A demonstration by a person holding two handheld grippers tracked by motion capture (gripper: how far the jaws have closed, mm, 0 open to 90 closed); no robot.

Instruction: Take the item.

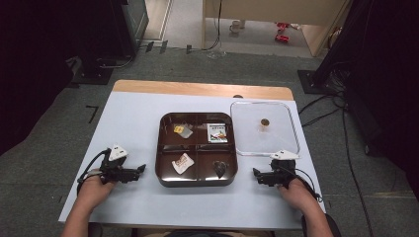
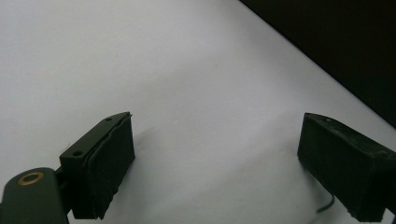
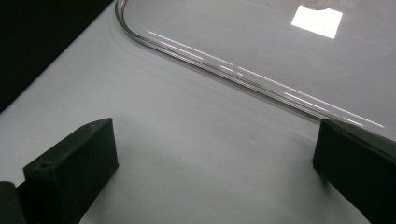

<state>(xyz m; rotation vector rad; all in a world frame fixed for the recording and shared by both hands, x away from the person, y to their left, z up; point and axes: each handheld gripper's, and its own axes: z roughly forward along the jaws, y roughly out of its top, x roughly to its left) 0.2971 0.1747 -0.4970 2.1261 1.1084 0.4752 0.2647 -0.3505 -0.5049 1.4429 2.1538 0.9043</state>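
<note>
Tray [image 1: 165, 148] and lid [image 1: 291, 133] block centre; flanks open.

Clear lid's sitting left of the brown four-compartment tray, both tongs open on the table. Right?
Not quite: the clear lid lies right of the brown tray, as the high view shows. The left tongs and right tongs are open on the table.

A dark brown four-compartment tray [image 1: 196, 178] sits mid-table [image 1: 133, 123], with a yellow packet [image 1: 183, 130] in the far-left cell, a white printed packet [image 1: 217, 133] far right, a white wrapper [image 1: 183, 163] near left and a dark piece [image 1: 220, 168] near right. A clear lid [image 1: 247, 128] with a brown knob [image 1: 265, 122] lies just right of the tray. The left gripper [image 1: 140, 169] rests left of the tray, the right gripper [image 1: 256, 173] right of it; both point inward.
</note>
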